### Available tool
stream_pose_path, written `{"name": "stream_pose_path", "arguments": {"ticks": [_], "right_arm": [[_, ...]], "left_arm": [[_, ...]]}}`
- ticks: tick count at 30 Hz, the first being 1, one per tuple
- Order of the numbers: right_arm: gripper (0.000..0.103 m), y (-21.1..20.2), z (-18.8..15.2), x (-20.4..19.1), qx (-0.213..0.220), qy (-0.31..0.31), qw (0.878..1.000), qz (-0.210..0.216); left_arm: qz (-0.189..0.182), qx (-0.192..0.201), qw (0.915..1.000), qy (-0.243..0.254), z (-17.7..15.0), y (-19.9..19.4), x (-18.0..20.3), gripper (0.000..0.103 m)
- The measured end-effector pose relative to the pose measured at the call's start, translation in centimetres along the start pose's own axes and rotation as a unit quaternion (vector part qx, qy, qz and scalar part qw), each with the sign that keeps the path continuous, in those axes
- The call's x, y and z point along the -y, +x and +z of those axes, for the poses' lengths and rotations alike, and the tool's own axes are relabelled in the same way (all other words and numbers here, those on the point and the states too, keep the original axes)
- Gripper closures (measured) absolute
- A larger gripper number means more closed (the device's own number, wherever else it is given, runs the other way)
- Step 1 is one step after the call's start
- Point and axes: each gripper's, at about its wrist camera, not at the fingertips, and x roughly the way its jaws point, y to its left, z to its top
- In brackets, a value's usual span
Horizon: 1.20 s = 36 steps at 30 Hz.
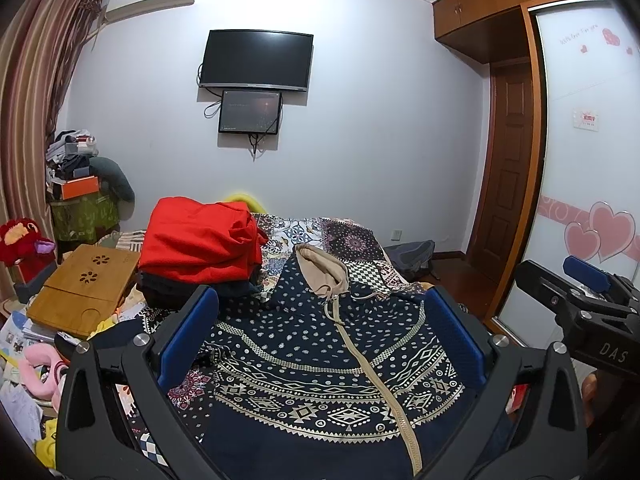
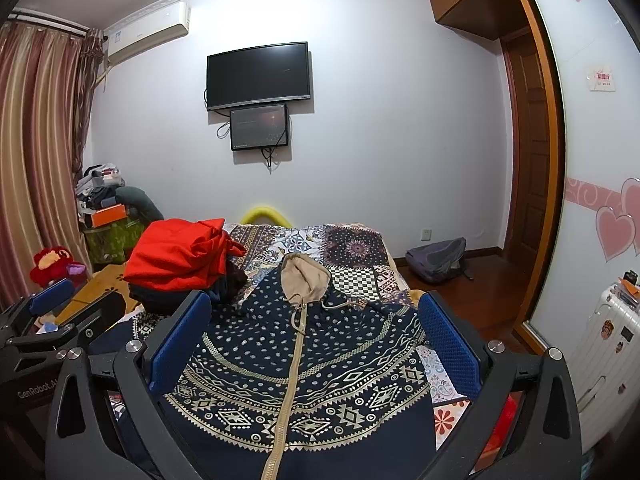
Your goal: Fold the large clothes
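A navy hooded jacket with a cream pattern, a tan zipper and a tan-lined hood lies spread flat on the bed, hood away from me. It also shows in the right wrist view. My left gripper is open and empty, held above the jacket's lower half. My right gripper is open and empty above the same area. The right gripper shows at the right edge of the left wrist view. The left gripper shows at the left edge of the right wrist view.
A folded red garment sits on a stack of dark clothes at the jacket's far left. The patchwork bedspread shows beyond the hood. A wooden lap desk and clutter lie left. A backpack sits on the floor right, by the wardrobe.
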Motion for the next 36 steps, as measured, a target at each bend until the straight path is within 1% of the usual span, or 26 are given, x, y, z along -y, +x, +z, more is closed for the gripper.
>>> {"name": "stream_pose_path", "arguments": {"ticks": [14,20,26,31,36], "right_arm": [[0.0,0.2,0.1,0.1,-0.003,-0.001,1.0,-0.001],[0.0,1.1,0.3,0.1,-0.011,-0.002,1.0,-0.001],[0.0,3.0,0.5,0.1,-0.028,-0.003,1.0,-0.004],[0.0,5.3,0.4,-0.1,-0.053,-0.004,0.999,-0.006],[0.0,8.0,-0.1,-0.1,-0.085,-0.006,0.996,-0.011]], "left_arm": [[0.001,-0.001,1.0,-0.001,-0.1,0.1,-0.1,0.0],[0.001,-0.007,1.0,0.0,-0.1,0.6,-0.3,0.0],[0.005,-0.018,0.9998,-0.003,0.1,2.0,-1.1,0.0],[0.021,-0.032,0.9992,-0.014,0.2,3.8,-3.1,0.0],[0.062,-0.047,0.9962,-0.04,0.1,6.0,-6.9,0.0]]}}
